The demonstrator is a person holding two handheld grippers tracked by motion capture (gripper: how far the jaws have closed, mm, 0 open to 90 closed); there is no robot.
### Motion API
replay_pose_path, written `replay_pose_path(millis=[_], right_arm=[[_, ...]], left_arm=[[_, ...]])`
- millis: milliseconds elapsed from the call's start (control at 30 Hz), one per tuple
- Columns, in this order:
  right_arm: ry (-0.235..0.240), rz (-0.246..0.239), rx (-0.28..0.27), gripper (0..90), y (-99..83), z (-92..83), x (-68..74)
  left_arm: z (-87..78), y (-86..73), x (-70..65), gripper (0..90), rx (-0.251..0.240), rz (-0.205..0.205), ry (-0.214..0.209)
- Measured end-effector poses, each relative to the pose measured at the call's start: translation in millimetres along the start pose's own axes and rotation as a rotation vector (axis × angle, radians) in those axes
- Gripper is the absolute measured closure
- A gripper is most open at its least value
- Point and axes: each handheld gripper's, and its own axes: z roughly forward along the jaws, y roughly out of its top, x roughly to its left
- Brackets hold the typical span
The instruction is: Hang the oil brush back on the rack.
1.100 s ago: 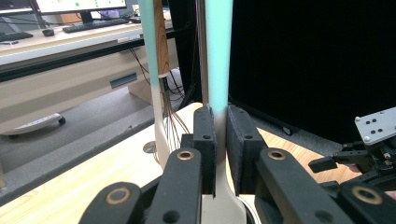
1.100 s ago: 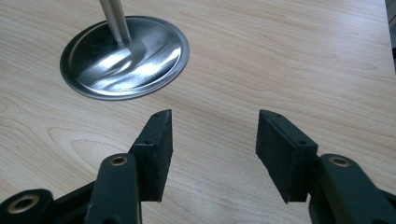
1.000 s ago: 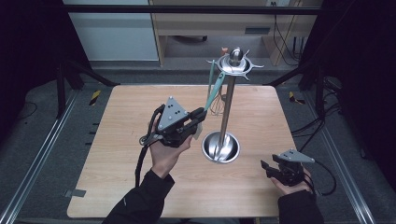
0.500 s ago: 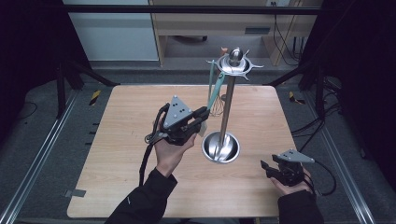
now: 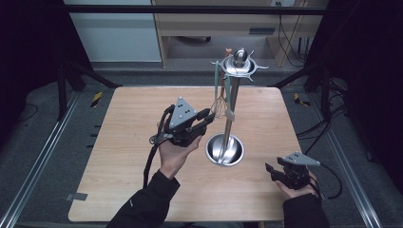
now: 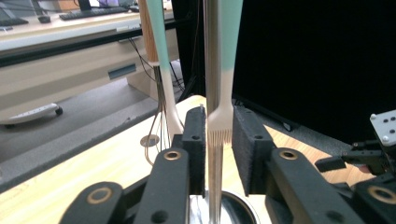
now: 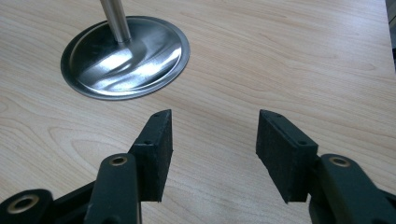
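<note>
A steel utensil stand [image 5: 228, 124] rises from a round dished base [image 5: 224, 150] on the wooden table [image 5: 128, 142]. From its crown hang a wire whisk [image 5: 218, 104] and a teal-and-cream brush [image 5: 230, 113]. My left gripper [image 5: 211, 117] is raised level at the hanging tools. Its jaws have just been opening. The brush head [image 6: 219, 130] hangs between the pads with a thin gap on each side, and the stand's pole [image 6: 212, 70] is right behind it. The whisk [image 6: 161, 100] hangs to the left. My right gripper [image 7: 215, 154] [image 5: 272, 171] rests open over bare wood at the front right.
The stand's base [image 7: 126, 58] lies just ahead and left of the right gripper. Black frame rails run along both sides of the table. A desk and cables stand beyond the far edge. Open wood lies on the left half of the table.
The left gripper has edged slightly up and toward the stand, and its jaws have parted around the brush head. The right hand has stayed put.
</note>
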Motion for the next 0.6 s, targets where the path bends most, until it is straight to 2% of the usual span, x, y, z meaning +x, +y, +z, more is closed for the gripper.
replay_pose_path(millis=[167,300,500,600], right_arm=[[0.000,0.004,-0.002,45.8,0.0,0.1,0.2],[-0.002,0.005,-0.003,45.4,0.0,0.2,0.2],[-0.005,0.011,0.000,44.4,-0.1,0.3,0.6],[-0.004,0.007,-0.003,43.7,-0.1,0.5,0.4]], left_arm=[[-7.9,-10.1,6.7,70.8,0.031,0.002,0.003],[-16.0,-23.9,13.7,66.2,0.073,0.006,-0.001],[-26.1,-49.6,25.0,57.4,0.134,-0.019,-0.017],[-29.5,-63.5,30.7,53.4,0.162,-0.033,-0.013]])
